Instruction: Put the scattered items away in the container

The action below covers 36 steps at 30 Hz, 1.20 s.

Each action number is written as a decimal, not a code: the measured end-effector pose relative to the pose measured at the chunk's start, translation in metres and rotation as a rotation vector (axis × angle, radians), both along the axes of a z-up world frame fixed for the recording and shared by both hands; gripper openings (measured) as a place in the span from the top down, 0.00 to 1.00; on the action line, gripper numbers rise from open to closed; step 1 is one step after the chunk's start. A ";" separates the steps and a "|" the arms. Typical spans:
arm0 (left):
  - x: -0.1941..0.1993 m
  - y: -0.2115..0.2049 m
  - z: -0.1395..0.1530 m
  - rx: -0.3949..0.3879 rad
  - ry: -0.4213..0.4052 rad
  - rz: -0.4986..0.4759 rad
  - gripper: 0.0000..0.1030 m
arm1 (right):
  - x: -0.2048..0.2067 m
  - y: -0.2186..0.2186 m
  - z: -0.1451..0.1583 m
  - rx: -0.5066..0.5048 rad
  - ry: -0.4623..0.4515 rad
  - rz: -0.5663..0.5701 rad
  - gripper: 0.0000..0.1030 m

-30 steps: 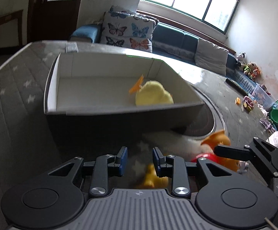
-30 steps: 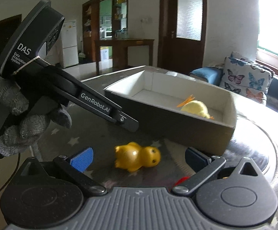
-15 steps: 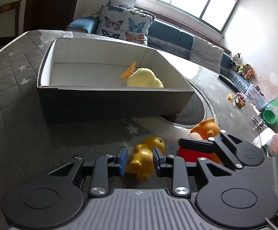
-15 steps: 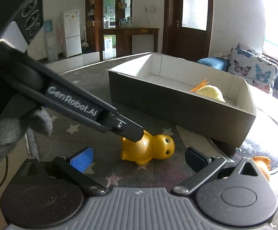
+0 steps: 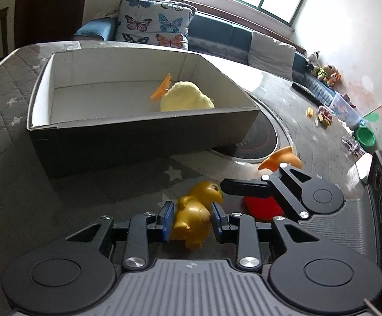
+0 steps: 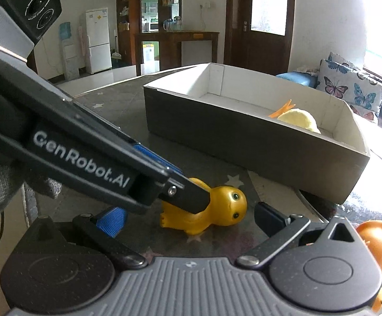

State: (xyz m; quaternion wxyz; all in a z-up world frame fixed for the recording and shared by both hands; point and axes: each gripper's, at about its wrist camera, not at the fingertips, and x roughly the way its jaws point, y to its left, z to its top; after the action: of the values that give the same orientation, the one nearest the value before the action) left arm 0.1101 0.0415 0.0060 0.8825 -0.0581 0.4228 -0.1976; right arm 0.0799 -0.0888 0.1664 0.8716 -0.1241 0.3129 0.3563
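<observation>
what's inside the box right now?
One pale yellow plush toy with an orange piece sticking up, lying by the right wall of the box. The rest of the visible floor is bare white. The near wall hides the front strip of the floor.

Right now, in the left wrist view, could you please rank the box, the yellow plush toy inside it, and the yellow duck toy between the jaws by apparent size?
1. box, clearly largest.
2 and 3. yellow plush toy and yellow duck toy look about alike; the duck is nearer the camera and the plush partly hidden by the wall, so I won't rank them.
</observation>
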 end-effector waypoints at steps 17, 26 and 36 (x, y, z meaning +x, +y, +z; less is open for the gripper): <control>0.008 -0.008 -0.008 0.045 0.026 -0.044 0.65 | 0.007 0.000 -0.002 -0.014 0.018 -0.005 0.23; 0.008 -0.007 -0.008 0.040 0.038 -0.042 0.65 | 0.006 -0.003 0.001 -0.005 0.021 -0.011 0.30; 0.001 -0.009 -0.004 0.040 0.028 -0.040 0.65 | 0.001 -0.004 0.006 -0.013 0.007 -0.005 0.30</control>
State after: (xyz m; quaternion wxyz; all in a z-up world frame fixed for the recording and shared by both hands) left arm 0.1115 0.0325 0.0020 0.8733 -0.0346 0.4403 -0.2057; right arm 0.0808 -0.0924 0.1719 0.8705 -0.1279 0.3188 0.3525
